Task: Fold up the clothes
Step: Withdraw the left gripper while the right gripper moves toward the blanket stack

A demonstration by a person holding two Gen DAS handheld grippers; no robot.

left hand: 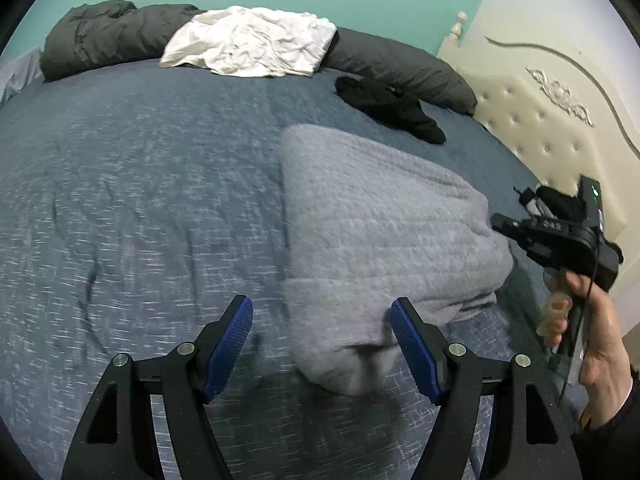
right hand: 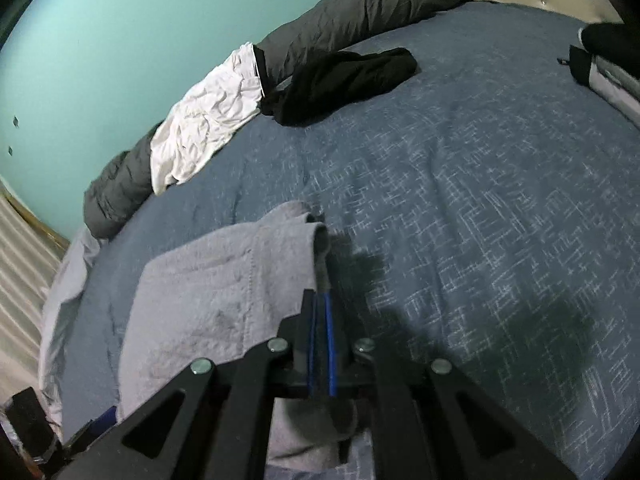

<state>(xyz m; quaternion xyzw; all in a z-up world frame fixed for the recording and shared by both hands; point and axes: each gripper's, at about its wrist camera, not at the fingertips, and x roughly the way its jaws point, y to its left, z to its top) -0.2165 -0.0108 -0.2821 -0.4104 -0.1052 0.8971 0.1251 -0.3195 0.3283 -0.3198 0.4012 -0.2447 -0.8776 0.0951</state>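
Presently, we found the grey garment lying doubled on the bed, one edge pinched in the closed right tool, while the left tool hung spread and empty near its hem. We judged the held edge should be carried square across, kept taut, and laid flush. Only the left view showed the hand; only the right showed the pinch itself and the garment's stitched seam.

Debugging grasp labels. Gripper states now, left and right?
Left gripper: open, holding nothing.
Right gripper: closed on the grey towel edge.
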